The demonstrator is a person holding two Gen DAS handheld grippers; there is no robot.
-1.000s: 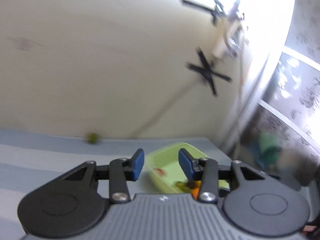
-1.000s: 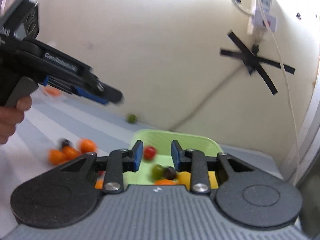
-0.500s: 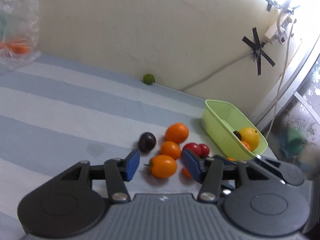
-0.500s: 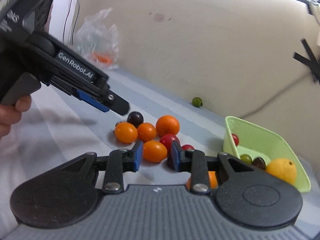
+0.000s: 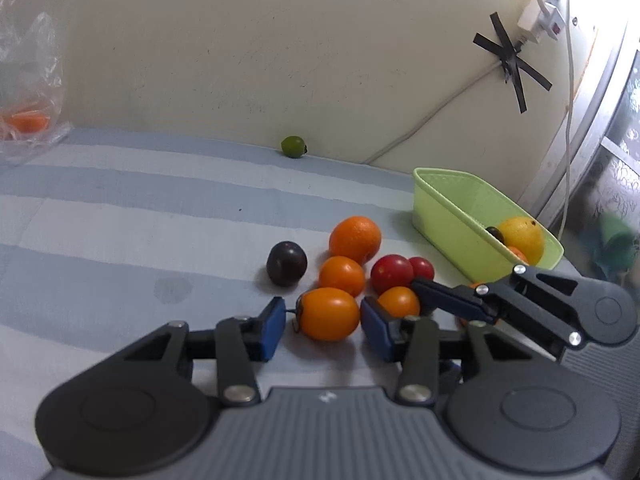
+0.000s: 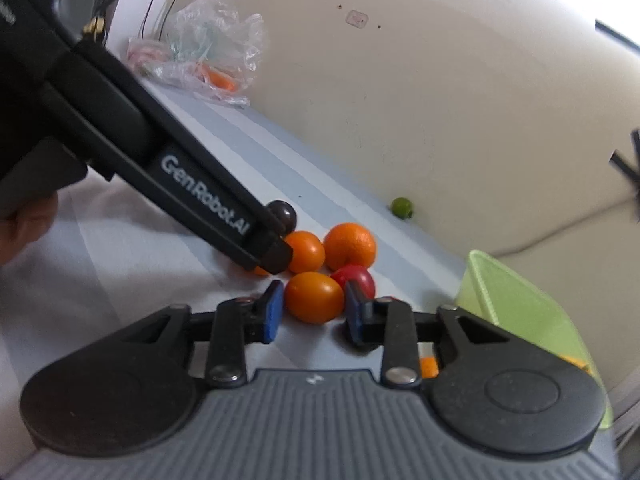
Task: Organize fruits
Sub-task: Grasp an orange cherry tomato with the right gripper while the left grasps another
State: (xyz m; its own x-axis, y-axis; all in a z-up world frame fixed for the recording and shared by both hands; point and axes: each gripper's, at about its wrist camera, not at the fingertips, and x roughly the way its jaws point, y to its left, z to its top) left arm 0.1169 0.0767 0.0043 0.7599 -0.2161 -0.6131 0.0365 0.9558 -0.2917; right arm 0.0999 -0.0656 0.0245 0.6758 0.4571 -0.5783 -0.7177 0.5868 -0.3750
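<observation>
A pile of fruit lies on the striped cloth: a big orange (image 5: pixel 355 239), a dark plum (image 5: pixel 287 263), two red tomatoes (image 5: pixel 391 273) and several small orange fruits. My left gripper (image 5: pixel 322 314) straddles an oval orange fruit with a stem (image 5: pixel 328 320). Its jaws are closing and a thin gap shows at the left pad. My right gripper (image 6: pixel 314 300) flanks another small orange fruit (image 6: pixel 314 294) that nearly fills the gap, with no visible squeeze. The right gripper's finger (image 5: pixel 448 300) shows in the left wrist view beside that fruit (image 5: pixel 398 301).
A light green tub (image 5: pixel 448 216) stands right of the pile and holds a yellow fruit (image 5: pixel 522 238) and smaller ones. A green lime (image 5: pixel 293 146) rests at the wall. A plastic bag (image 5: pixel 28 92) lies far left. A cable runs down the wall. The left gripper's body (image 6: pixel 200 196) crosses the right wrist view.
Both grippers came down from facing the wall and tub to the fruit pile. The left jaws widened, then narrowed around the stemmed fruit. The right gripper rolled and now brackets a small orange fruit.
</observation>
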